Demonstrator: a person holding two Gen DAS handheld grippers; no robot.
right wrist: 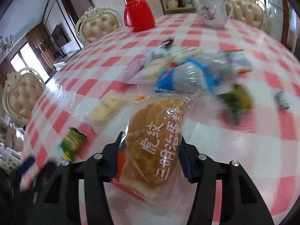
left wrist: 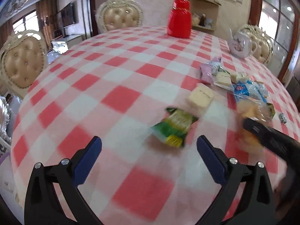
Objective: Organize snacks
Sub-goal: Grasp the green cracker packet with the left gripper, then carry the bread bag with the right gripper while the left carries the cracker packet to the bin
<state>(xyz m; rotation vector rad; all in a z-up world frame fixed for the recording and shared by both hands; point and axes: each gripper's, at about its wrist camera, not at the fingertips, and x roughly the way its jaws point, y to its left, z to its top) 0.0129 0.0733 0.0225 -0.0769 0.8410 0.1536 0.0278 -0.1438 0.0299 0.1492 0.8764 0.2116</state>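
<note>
A clear packet with a brown bun and white lettering [right wrist: 155,131] sits between the pads of my right gripper [right wrist: 151,140], which is shut on it just above the checked cloth. My left gripper [left wrist: 149,138] is open and holds nothing, low over the cloth. A green snack packet [left wrist: 174,127] lies just beyond its fingertips. A pale cake packet [left wrist: 201,96] lies behind that. Further right is a pile with a pink packet [left wrist: 206,72] and a blue-and-clear bag [left wrist: 245,91]. The right gripper's black finger [left wrist: 262,131] shows at the right of the left wrist view.
A red lidded jug [left wrist: 179,18] and a white flowered teapot [left wrist: 241,44] stand at the far side of the round table [left wrist: 112,65]. Padded chairs [left wrist: 120,16] ring it. A dark green packet [right wrist: 236,99] and a small blue item [right wrist: 282,99] lie at the right.
</note>
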